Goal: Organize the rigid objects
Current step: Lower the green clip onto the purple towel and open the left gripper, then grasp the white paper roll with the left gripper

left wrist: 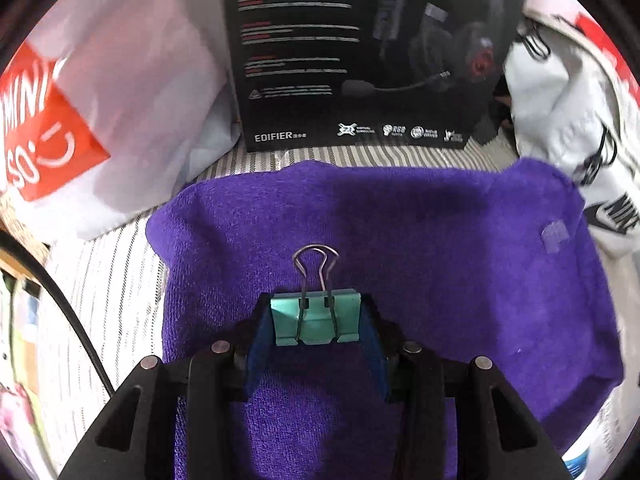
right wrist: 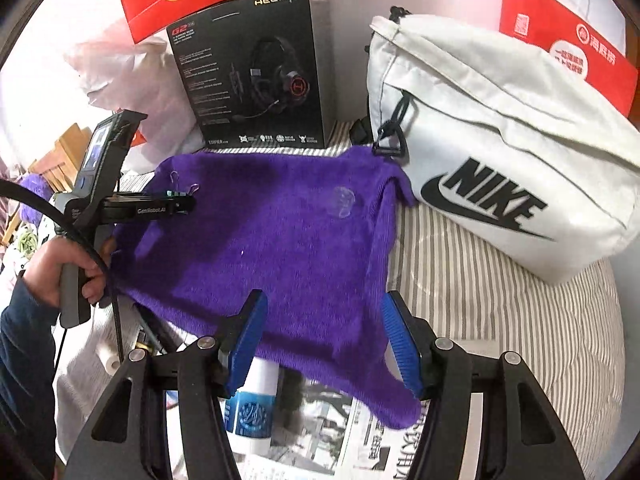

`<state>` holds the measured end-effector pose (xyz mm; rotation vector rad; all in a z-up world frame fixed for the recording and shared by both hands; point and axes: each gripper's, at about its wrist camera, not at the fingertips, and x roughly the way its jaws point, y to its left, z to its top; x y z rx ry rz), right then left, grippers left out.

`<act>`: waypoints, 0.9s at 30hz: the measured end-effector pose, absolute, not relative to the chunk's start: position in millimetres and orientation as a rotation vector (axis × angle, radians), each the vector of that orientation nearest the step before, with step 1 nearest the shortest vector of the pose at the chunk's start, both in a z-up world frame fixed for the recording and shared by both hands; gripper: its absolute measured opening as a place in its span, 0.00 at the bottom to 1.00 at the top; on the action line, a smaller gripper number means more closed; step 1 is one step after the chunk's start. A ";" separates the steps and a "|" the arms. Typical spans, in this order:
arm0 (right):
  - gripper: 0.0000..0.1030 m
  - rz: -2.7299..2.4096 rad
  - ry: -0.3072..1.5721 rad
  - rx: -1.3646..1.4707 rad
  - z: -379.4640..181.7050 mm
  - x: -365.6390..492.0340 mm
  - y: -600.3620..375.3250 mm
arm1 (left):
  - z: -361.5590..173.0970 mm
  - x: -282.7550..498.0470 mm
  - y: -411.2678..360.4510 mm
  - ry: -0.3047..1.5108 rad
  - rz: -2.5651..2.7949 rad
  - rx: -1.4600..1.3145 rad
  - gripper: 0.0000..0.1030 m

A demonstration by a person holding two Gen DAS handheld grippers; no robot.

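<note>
Teal metal binder clip (left wrist: 316, 320) sits pinched in the left gripper (left wrist: 316, 322), at six o'clock above the purple fleece cloth (left wrist: 400, 240), probably for setting down; right gripper (right wrist: 324, 344) gapes empty.

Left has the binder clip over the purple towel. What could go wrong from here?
1. The left gripper pinches the teal binder clip only by its side edges, so it may twist or slip out.
2. The purple towel is soft and overhangs the newspaper; a clip set near that edge may slide off.
3. A small clear object on the towel is hard to see and could get knocked.
</note>
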<state>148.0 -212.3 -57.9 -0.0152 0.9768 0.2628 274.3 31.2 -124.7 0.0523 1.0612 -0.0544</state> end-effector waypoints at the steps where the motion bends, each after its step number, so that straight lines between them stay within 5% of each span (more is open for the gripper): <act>1: 0.58 0.262 0.978 -0.015 -57.8 145.2 -213.6 | -125.4 274.7 30.3 1.062 -0.052 0.055 0.40; 3: 0.58 0.260 0.977 -0.016 -57.2 139.5 -215.6 | -126.4 274.7 32.0 1.069 -0.056 0.033 0.44; 5: 0.58 0.254 0.978 -0.010 -56.2 134.6 -218.3 | -128.1 272.4 30.8 1.077 -0.071 0.031 0.61; 7: 0.58 0.254 0.976 0.002 -54.6 129.1 -221.0 | -130.6 266.6 25.9 1.089 -0.074 0.063 0.67; 27: 0.62 0.279 0.938 0.053 -41.6 63.0 -216.3 | -82.5 71.9 31.9 0.981 -0.173 0.079 0.67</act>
